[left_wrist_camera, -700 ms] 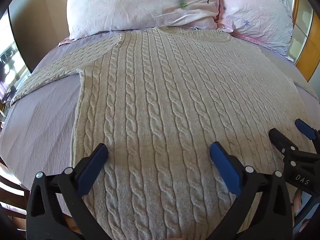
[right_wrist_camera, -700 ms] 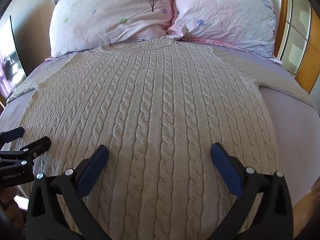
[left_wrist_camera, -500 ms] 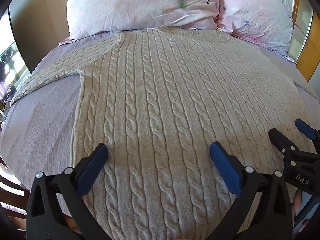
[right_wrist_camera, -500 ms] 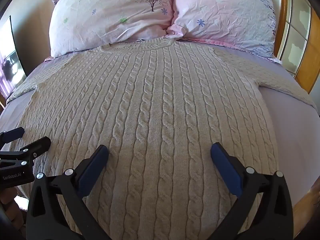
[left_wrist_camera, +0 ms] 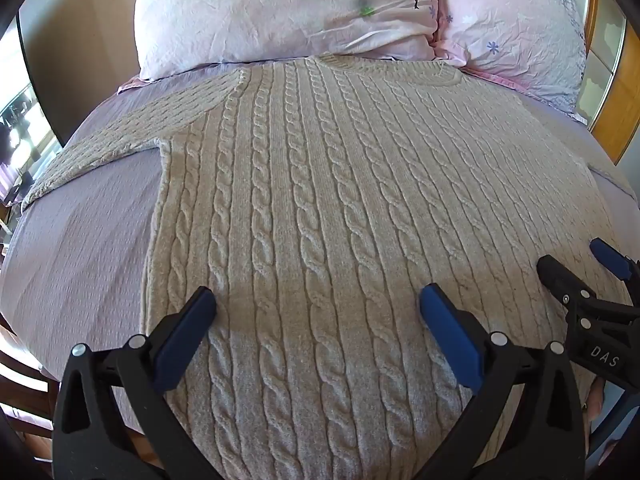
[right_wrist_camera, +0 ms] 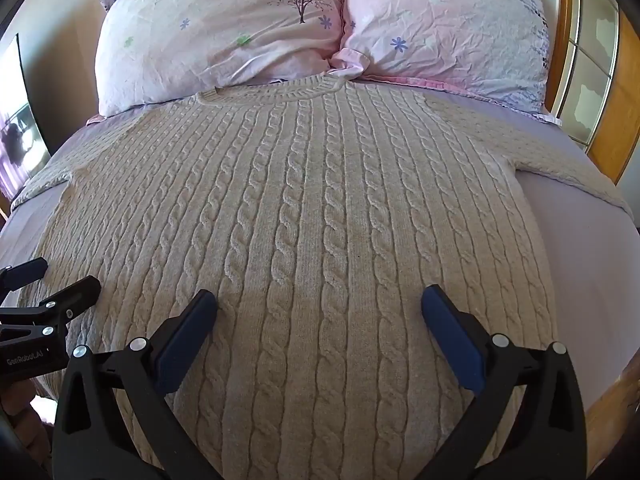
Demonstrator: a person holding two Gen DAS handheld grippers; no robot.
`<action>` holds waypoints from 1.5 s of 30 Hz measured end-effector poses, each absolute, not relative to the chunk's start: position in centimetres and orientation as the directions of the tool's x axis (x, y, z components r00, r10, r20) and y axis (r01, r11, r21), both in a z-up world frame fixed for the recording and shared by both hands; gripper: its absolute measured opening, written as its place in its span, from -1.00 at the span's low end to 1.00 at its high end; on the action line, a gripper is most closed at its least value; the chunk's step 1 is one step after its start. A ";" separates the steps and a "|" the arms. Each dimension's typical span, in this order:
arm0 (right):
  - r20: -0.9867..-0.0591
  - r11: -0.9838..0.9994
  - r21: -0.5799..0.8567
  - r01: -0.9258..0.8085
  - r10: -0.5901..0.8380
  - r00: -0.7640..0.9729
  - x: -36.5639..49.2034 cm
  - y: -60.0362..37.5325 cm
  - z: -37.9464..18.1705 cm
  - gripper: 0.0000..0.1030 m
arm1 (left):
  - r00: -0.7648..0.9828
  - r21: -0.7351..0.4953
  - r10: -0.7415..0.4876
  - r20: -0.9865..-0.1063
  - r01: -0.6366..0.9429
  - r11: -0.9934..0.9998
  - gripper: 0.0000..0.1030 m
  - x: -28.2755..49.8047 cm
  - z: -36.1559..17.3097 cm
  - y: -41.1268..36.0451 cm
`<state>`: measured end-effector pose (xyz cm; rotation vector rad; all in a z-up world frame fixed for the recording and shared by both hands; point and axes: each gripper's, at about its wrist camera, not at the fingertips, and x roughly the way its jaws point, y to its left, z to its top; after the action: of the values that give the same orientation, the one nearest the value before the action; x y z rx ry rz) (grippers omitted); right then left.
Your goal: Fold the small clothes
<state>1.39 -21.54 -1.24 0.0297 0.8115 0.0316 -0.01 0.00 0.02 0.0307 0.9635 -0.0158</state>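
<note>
Beige cable-knit sweater [left_wrist_camera: 320, 200] lies flat (unfolded) beneath two wide-open, empty claws [left_wrist_camera: 318, 300] [right_wrist_camera: 319, 300].

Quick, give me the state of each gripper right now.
Left gripper: open, holding nothing, poised over the sweater.
Right gripper: open, holding nothing, over the same sweater.

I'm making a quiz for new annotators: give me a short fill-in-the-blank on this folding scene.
1. The cable-knit sweater lies spread flat on the ____.
2. Its neckline points toward the two ____.
3. The left gripper and the right gripper both have their jaws ____.
4. The tree print is on the ____ pillow in the right wrist view.

Missing words: bed; pillows; open; left
</note>
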 end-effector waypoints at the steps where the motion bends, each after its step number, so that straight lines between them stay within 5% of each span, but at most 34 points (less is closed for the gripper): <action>1: -0.725 0.999 0.039 -0.014 0.037 0.688 1.3 -21.5 -1.2 0.97 | 0.571 0.019 0.000 -0.821 0.027 0.999 0.97 0.0 0.0 0.0; 45: -0.721 0.999 0.042 -0.003 0.032 0.692 1.2 -21.6 -1.6 0.97 | 0.571 0.019 0.000 -0.821 0.027 0.999 0.97 0.0 0.0 0.0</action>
<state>1.20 -21.57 -1.64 0.0382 0.8061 0.0198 -0.02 0.00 0.02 0.0305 0.9629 -0.0157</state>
